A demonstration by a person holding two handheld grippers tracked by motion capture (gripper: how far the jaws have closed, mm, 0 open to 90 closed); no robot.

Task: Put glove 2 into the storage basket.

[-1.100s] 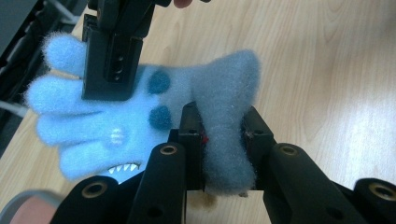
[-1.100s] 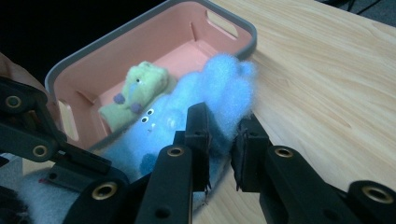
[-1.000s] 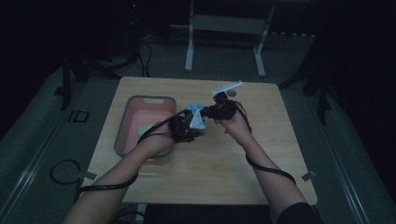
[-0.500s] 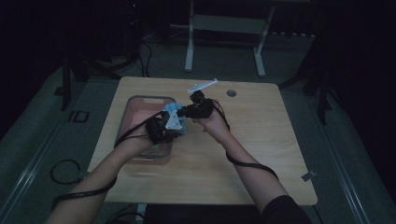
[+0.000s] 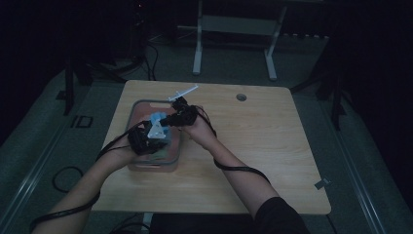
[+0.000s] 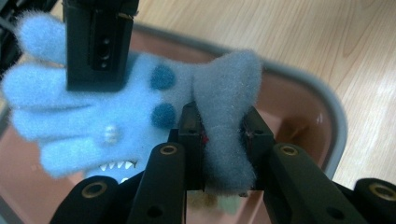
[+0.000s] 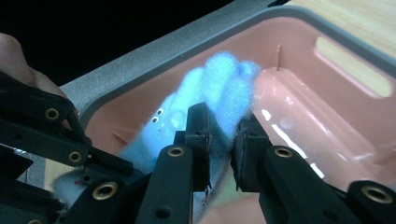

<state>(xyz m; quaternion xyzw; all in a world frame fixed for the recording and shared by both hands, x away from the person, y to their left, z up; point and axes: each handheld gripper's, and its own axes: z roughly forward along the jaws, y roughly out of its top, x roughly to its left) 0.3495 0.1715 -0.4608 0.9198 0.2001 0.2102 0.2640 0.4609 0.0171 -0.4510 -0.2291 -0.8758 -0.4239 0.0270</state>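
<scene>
While both hands hang over the pink tub (image 5: 171, 161) at the left of the wooden table (image 5: 272, 146), a fluffy blue toy (image 6: 116, 109) stretches between them above its basin. The left gripper (image 6: 223, 135) is clamped on the toy's grey-blue end. The right gripper (image 7: 220, 135) pinches its blue fingered end.

Your table and what sits on it

You work at a light wooden table (image 5: 272, 161) with rounded corners and a small round grommet hole (image 5: 241, 97) near its far edge. On its left part sits a pink tub (image 5: 171, 161) with a grey rim, its long side running away from you; you see its glossy pink inside and a slotted handle in the right gripper view. The rest of the tabletop shows bare wood grain. The table stands on a grey carpeted floor (image 5: 370, 161).
</scene>
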